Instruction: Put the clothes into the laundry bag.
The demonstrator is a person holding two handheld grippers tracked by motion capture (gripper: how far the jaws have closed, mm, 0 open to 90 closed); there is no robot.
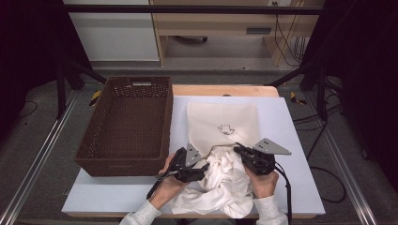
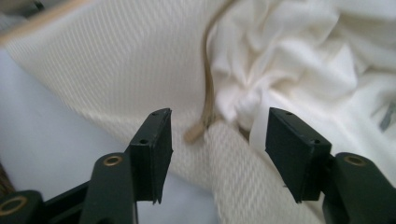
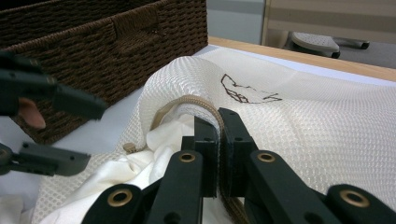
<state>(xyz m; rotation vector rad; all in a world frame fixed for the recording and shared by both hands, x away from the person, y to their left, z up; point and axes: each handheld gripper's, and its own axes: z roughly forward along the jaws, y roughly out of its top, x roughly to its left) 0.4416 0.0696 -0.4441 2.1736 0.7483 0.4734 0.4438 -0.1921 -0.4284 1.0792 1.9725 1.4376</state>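
A cream mesh laundry bag [image 1: 223,123] with a small dark drawing lies flat on the pale table. A crumpled white garment [image 1: 225,185] sits at its near, open end. My right gripper [image 3: 219,126] is shut on the bag's tan zipper edge [image 3: 191,103] and holds it up over the garment [image 3: 154,154]; from above it [image 1: 238,150] is at the mouth's right side. My left gripper [image 2: 217,135] is open, with the mesh edge [image 2: 224,168] and the zipper's end [image 2: 196,133] between its jaws, untouched. From above it [image 1: 202,168] is at the mouth's left side.
A dark brown wicker basket [image 1: 123,167] stands on the table's left, close beside the bag, and its wall [image 3: 93,46] rises behind my left gripper [image 3: 95,135]. Bare table [image 1: 293,183] lies to the right of the bag. Frame posts and cables stand beyond the table.
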